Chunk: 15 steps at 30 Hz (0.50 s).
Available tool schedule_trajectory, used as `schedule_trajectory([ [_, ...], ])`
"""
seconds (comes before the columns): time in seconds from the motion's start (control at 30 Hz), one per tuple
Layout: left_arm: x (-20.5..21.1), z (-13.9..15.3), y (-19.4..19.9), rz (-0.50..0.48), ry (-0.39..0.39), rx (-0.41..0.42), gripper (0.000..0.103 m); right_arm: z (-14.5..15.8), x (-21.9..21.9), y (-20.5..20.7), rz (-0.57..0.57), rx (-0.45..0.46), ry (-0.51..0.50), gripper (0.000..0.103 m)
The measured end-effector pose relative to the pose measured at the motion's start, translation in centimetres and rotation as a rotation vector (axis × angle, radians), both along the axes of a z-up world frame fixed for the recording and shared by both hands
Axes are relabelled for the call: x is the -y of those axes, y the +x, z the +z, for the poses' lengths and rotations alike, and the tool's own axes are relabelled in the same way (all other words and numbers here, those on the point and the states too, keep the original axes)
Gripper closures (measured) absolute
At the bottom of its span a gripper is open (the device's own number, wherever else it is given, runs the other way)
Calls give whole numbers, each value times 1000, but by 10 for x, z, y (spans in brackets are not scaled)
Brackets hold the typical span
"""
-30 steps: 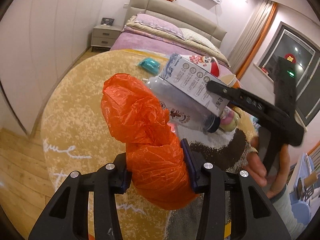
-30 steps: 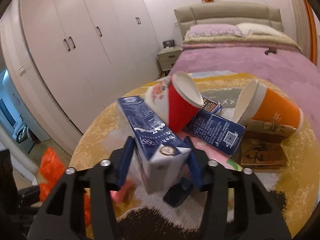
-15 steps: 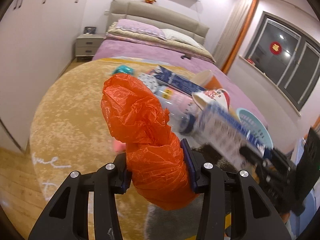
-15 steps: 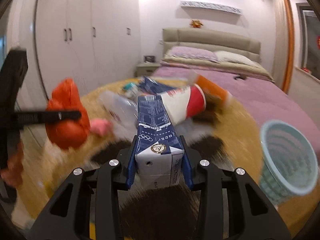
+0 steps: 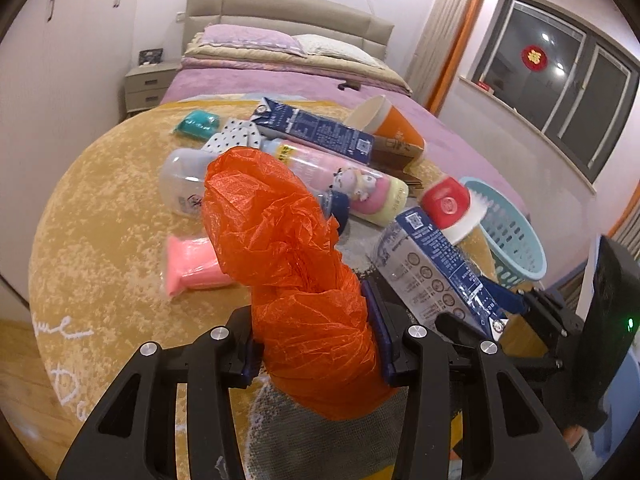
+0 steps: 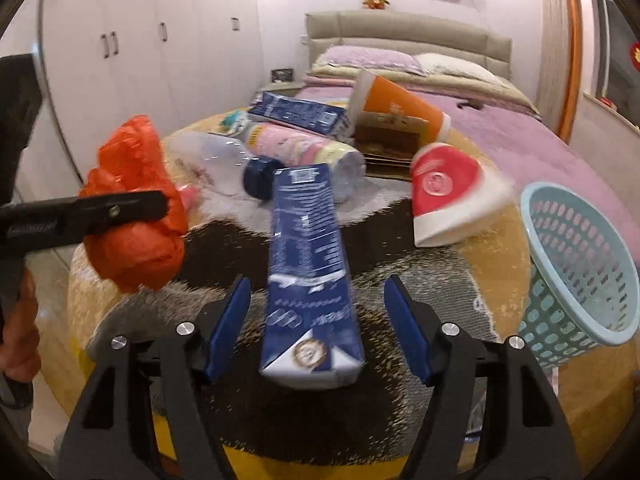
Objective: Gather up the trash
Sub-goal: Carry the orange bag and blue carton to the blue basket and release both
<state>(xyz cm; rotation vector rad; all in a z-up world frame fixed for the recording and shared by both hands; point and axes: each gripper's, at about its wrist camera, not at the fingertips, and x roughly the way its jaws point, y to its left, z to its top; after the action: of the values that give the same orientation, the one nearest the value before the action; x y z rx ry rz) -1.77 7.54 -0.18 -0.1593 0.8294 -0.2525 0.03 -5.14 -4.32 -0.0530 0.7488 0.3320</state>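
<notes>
The left gripper [image 5: 316, 344] is clenched on a crumpled orange plastic bag [image 5: 296, 272], which bulges up between its pads. The right gripper [image 6: 318, 332] stands spread — the blue milk carton [image 6: 310, 272] lies between its pads with a gap on each side, touching neither. A pale blue laundry-style basket [image 6: 580, 276] sits at three o'clock of the carton, the red paper cup [image 6: 448, 192] at one o'clock.
</notes>
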Motion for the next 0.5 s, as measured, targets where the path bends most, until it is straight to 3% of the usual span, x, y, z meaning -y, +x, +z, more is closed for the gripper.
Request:
schedule_trajectory([
  [0.03, 1, 1, 0, -4, 2, 1, 61, 0, 1, 2, -7, -12, 2, 39],
  [0.07, 3, 1, 1, -9, 4, 1, 61, -1, 4, 3, -5, -24, 12, 53],
  [0.13, 10, 2, 3, -23, 14, 6, 61, -2, 5, 3, 13, -39, 17, 69],
  [0.27, 26, 8, 8, -51, 25, 24, 61, 6, 14, -2, -5, -6, 21, 69],
  [0.5, 72, 42, 19, -139, 39, 113, 61, 54, 59, -18, -63, 133, 82, 69],
])
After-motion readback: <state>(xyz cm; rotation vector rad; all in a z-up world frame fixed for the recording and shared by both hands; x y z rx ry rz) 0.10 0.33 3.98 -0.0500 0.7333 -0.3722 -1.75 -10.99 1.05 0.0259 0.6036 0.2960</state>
